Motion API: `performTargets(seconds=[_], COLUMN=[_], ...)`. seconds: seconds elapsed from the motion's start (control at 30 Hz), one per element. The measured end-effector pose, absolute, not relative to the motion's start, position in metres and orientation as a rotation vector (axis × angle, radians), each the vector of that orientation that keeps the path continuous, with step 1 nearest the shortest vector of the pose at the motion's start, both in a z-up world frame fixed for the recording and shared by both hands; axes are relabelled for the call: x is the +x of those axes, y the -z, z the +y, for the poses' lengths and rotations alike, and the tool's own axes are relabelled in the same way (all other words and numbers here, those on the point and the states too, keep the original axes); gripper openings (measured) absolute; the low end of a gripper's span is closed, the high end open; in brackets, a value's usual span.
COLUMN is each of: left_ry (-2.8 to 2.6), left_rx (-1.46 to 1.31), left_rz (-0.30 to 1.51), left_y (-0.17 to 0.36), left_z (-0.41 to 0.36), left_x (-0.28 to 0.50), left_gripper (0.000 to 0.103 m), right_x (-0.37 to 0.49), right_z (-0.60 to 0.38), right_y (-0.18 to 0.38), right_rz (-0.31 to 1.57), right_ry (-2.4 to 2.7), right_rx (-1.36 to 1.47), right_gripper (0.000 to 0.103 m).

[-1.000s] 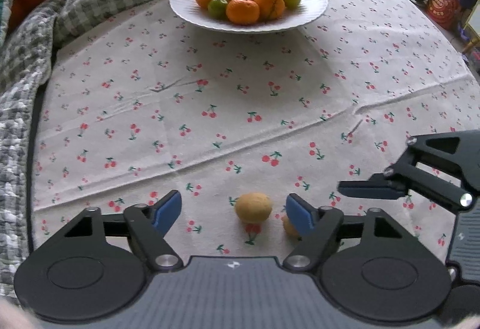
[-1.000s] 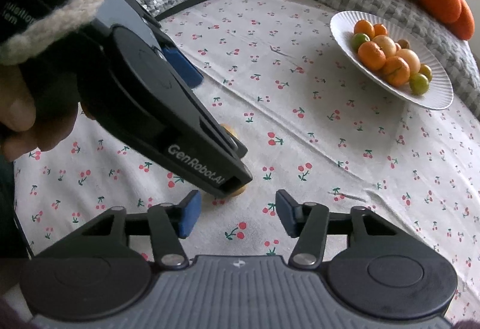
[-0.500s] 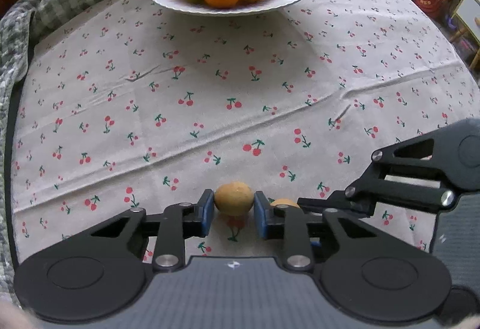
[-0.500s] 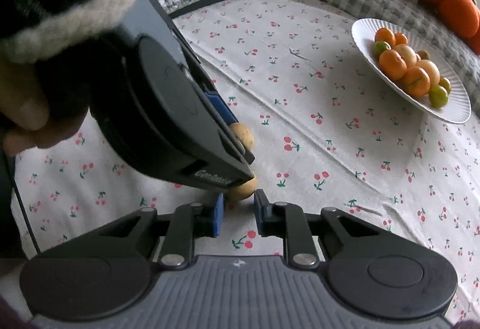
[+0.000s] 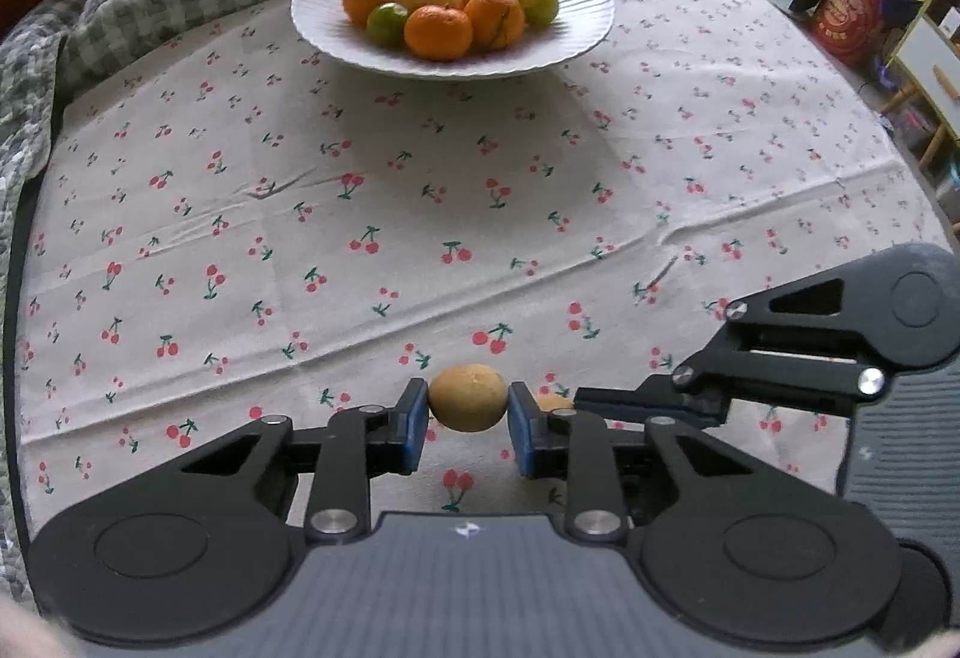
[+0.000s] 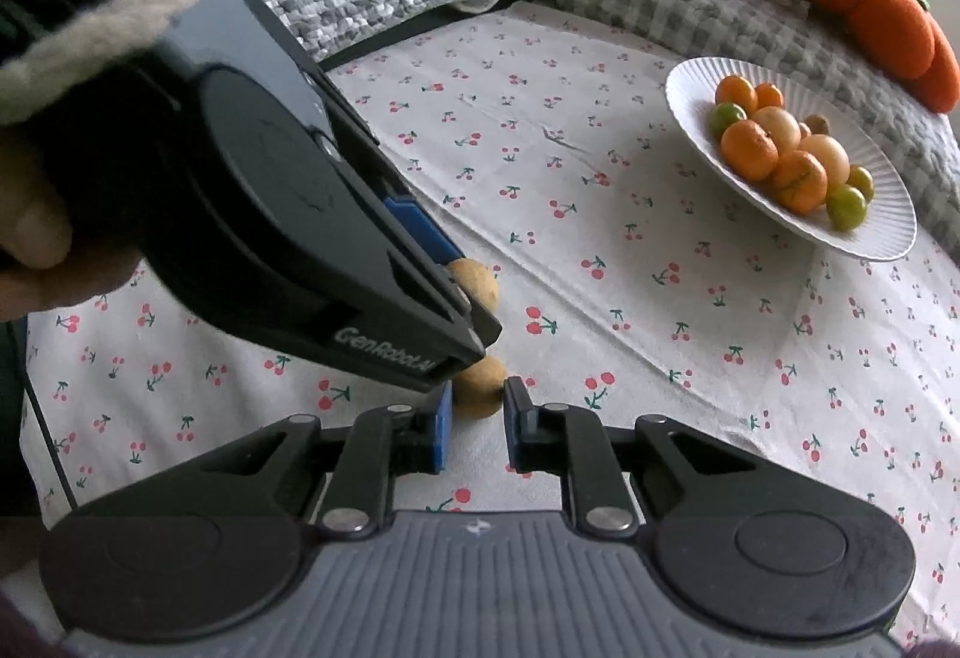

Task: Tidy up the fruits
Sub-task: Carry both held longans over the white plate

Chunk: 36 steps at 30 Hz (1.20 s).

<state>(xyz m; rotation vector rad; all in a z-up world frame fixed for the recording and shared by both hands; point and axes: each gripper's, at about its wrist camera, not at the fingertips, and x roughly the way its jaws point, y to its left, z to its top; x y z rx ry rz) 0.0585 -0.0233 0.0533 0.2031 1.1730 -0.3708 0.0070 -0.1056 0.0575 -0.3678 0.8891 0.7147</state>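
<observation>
My left gripper (image 5: 468, 421) has its blue pads pinched on a small tan-yellow round fruit (image 5: 468, 397), low centre of its frame. My right gripper (image 6: 474, 418) is clamped on a second small tan fruit (image 6: 478, 388) just beside. Both sit on the cherry-print cloth (image 5: 420, 214); the white ribbed plate of oranges and limes (image 5: 336, 33) is at upper centre.

left gripper (image 5: 468, 421) closed from wide open onto a yellow fruit (image 5: 468, 397), right gripper (image 6: 476, 418) closed onto the neighbouring fruit (image 6: 478, 385)

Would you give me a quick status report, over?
Left gripper shut on tan fruit. Right gripper shut on second tan fruit. Path to plate clear.
</observation>
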Motion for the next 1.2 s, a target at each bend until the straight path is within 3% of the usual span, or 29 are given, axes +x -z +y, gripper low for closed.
performTargets(seconds=[0.13, 0.23, 0.7, 1.2], left_ry=[0.368, 0.359, 0.304, 0.288], left_rx=[0.205, 0.206, 0.025, -0.063], left_rz=[1.18, 1.175, 1.014, 0.871], left_y=[-0.052, -0.054, -0.103, -0.11], left_z=[-0.022, -0.021, -0.005, -0.034], left_x=[0.059, 0.059, 0.1, 0.199], left_gripper=[0.018, 0.018, 0.018, 0.018], right_x=[0.01, 0.013, 0.056, 0.148], right_z=[-0.102, -0.099, -0.152, -0.216], right_y=[-0.054, -0.053, -0.106, -0.105], right_rz=[0.895, 0.893, 0.775, 0.773], right_ry=[-0.711, -0.687, -0.538, -0.271], right_rx=[-0.37, -0.379, -0.194, 0.05], right_gripper=[0.027, 0.022, 0.022, 0.023])
